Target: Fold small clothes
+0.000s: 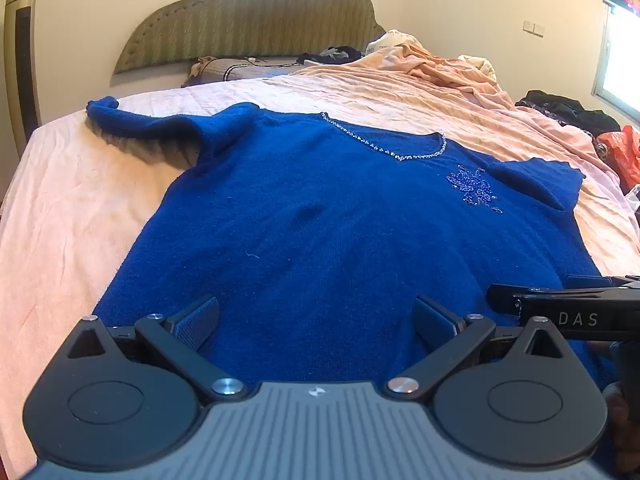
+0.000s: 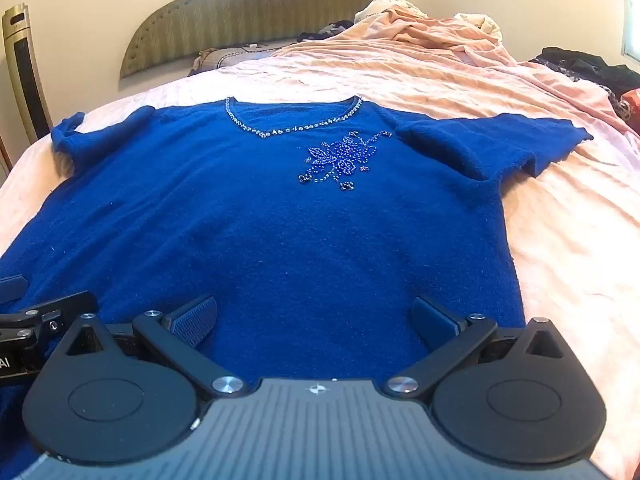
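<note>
Between the spread fingers of the left gripper [image 1: 316,322] lies only blue knit: the jaws stand wide apart and grasp nothing, hanging low over the hem end of the blue sweater [image 1: 320,220]. The right gripper [image 2: 314,320] is the same, released and empty over the hem, nearer the garment's right side. Each tool shows at the edge of the other's view, so they sit side by side, close together, both pointing up the garment toward the neckline.

That sweater lies face up and spread on the pink bedsheet [image 2: 560,240], beaded neckline [image 2: 292,128] toward the headboard [image 2: 256,12], beaded flower [image 2: 340,158] on the chest. The left sleeve [image 1: 152,124] trails outward with its cuff curled; the right sleeve [image 2: 492,144] lies out flat to the side. No fold appears made yet.

To start well, I judge the two grippers should move apart so each takes one bottom corner or one side edge, not the middle of the hem where they now crowd. Each pinch should catch both layers of knit; a thick, soft fabric like this will likely slip from a shallow bite. Flattening the curled left sleeve first would give a cleaner fold. Whether the pads touch the cloth now, I cannot tell.

A heap of pink bedding [image 2: 432,28] lies well beyond, clear of the work.
</note>
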`<state>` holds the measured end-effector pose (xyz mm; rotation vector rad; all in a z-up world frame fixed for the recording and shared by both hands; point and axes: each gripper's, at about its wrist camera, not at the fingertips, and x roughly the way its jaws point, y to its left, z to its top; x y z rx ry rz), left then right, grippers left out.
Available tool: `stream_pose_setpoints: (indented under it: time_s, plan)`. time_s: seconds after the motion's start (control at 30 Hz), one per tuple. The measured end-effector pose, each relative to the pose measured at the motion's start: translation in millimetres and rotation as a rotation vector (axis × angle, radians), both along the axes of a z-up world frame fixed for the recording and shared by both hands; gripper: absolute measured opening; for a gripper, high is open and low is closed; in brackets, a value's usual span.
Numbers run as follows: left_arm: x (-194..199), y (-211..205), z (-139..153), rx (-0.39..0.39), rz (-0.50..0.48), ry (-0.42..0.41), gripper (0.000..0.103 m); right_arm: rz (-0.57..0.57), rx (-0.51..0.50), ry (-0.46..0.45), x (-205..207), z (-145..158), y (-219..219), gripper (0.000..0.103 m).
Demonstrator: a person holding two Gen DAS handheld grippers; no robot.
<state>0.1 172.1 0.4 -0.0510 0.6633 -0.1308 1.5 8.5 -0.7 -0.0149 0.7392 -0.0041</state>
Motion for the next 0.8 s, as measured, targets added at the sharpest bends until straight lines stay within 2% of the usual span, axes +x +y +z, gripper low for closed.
stream_pose_setpoints:
  time_s: [0.17, 0.8]
  plan:
    - [0, 1, 0, -0.004, 0.000, -0.001, 0.103, -0.001, 0.059, -0.010, 0, 0, -5, 0.103]
    - [0, 3, 0, -0.015, 0.000, -0.003, 0.103, -0.020, 0.039, -0.020, -6, 0, -7, 0.103]
